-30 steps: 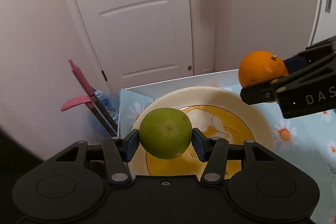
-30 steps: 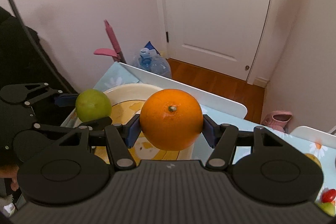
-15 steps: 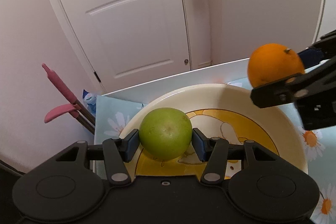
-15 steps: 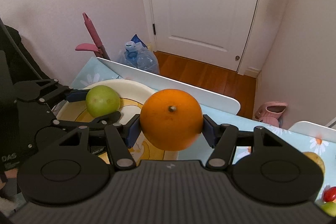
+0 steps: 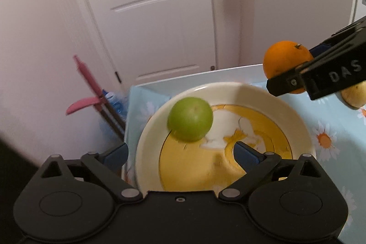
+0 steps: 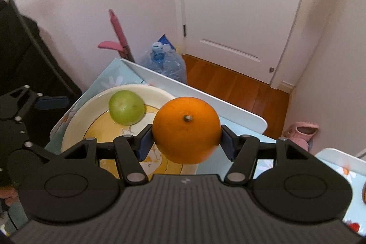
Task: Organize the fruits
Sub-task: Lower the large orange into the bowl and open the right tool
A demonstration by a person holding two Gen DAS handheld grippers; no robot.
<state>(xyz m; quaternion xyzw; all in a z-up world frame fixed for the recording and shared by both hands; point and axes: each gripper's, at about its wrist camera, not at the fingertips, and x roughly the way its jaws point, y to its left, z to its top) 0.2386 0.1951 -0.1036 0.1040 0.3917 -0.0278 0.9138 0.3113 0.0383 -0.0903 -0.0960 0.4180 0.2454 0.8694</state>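
Looking along my left tongs (image 5: 180, 154), I see their jaws have just been opening and now stand wide apart, nothing between them; the green fruit (image 5: 190, 119) lies free on the yellow-patterned plate (image 5: 295, 116), beyond the fingertips. My right tongs (image 5: 286, 84) hang at the plate's far right.

From the right view, my right tongs (image 6: 186, 141) are clamped on the orange (image 6: 186, 129), held above the plate's (image 6: 75, 122) edge on the flowered surface (image 6: 109, 77).

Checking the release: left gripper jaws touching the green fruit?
Apart. The left wrist view shows the left gripper with jaws just opened wide, and the green fruit lying on the plate ahead of both pads, clear gaps either side.
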